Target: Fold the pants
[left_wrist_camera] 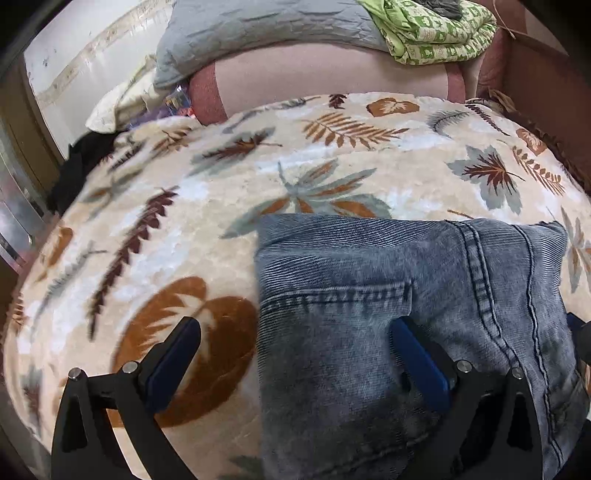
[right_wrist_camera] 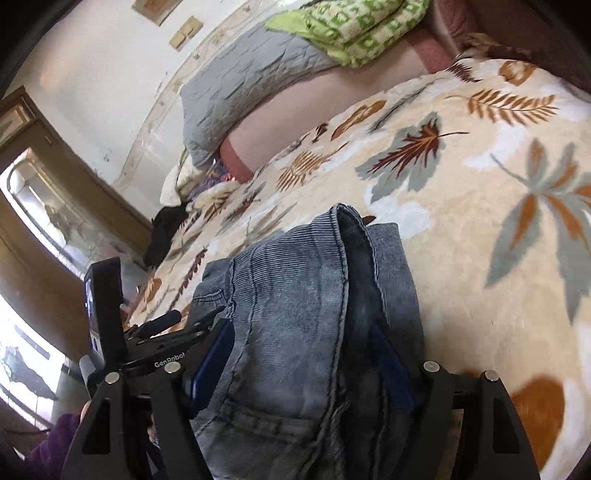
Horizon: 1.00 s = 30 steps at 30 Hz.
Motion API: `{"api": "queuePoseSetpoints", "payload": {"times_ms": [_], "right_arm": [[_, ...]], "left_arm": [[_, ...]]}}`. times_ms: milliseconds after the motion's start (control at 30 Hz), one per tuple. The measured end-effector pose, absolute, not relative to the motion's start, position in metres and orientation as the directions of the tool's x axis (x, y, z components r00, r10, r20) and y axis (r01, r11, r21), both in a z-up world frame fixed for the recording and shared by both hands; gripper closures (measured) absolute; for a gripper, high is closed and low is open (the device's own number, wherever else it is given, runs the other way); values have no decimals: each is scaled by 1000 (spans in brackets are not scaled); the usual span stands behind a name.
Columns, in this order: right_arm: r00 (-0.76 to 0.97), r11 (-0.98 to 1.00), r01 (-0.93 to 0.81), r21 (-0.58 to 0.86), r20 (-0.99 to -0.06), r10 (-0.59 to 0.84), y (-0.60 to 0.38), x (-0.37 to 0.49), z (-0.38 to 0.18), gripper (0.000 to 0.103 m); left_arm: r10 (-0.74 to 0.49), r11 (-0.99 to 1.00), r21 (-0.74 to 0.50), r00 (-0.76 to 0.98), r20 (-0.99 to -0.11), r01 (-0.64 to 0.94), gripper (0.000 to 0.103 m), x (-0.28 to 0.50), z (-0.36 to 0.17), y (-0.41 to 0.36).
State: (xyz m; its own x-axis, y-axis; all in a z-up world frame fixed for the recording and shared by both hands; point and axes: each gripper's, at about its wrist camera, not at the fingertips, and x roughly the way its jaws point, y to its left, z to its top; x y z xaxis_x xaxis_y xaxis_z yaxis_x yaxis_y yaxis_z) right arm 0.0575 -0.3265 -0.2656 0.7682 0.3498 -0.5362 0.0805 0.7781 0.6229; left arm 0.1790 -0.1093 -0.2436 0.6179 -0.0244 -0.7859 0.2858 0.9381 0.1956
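Item: jeans (left_wrist_camera: pixel 388 325), blue denim, folded into thick bundle, lying on leaf-print blanket (left_wrist_camera: pixel 184 221) covering bed.

Left gripper (left_wrist_camera: pixel 295 332): we note jaws spread wide, straddling bundle's left edge; one blue pad over blanket, other over denim, nothing clamped.

Right gripper (right_wrist_camera: pixel 306 354): we note jaws wide, folded denim heaped between blue pads; whether pads press cloth, we cannot tell.

Background: grey quilted pillow (left_wrist_camera: pixel 258 33), green patterned cloth (left_wrist_camera: pixel 436 29), far side of bed.
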Motion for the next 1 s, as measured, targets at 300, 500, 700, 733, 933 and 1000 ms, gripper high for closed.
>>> {"api": "queuePoseSetpoints", "payload": {"times_ms": [300, 500, 700, 733, 933, 1000], "right_arm": [[843, 859, 53, 509, -484, 235, -315, 2, -235, 25], [859, 852, 76, 518, -468, 208, -321, -25, -232, 22], [858, 861, 82, 502, -475, 195, -319, -26, -232, 21], [856, 866, 83, 494, -480, 192, -317, -25, -232, 21], [851, 900, 65, 432, -495, 176, -304, -24, -230, 21], [851, 905, 59, 421, -495, 175, -302, -24, -230, 21]], "left_arm": [[-55, 942, 201, 716, -696, 268, 0, 105, -179, -92], [-51, 952, 181, 710, -703, 248, 0, 70, -167, -82], [-39, 960, 167, 703, -710, 223, 0, 50, -162, -72], [-37, 962, 167, 705, -708, 218, 0, 48, -160, -71], [-31, 967, 160, 712, -702, 199, 0, 43, -155, -64], [-30, 967, 158, 709, -705, 199, 0, 43, -156, -63]]}}
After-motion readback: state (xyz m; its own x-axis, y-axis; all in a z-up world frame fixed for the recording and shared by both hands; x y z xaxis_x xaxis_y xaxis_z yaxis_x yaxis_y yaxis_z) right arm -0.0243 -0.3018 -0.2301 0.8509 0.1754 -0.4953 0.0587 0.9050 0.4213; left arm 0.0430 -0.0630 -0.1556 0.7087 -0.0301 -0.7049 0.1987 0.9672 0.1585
